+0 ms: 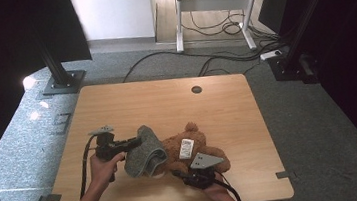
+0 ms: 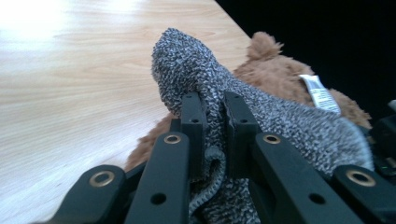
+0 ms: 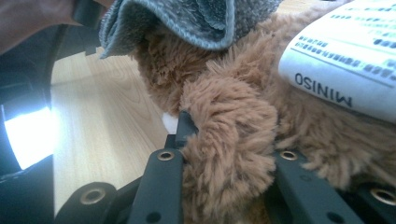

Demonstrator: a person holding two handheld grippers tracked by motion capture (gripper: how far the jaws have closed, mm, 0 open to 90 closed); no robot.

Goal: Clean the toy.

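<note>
The tabletop [image 1: 166,101] is carrying a brown teddy bear [image 1: 191,147] lying near its 6 o'clock edge. A grey towel [image 1: 144,154] is draping over the bear's 9 o'clock side. The left tool [image 1: 133,143] is clamping a fold of the towel; the right tool [image 1: 184,175] is gripping a furry limb of the bear. A white tag [image 1: 186,149] is lying on the bear.

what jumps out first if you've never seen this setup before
A fluffy brown plush bear lies near the front edge of the light wooden table, a white printed label on it. A grey knitted towel is draped over its left part, pinched in the shut left gripper. The right gripper is closed on a furry limb of the bear.
</note>
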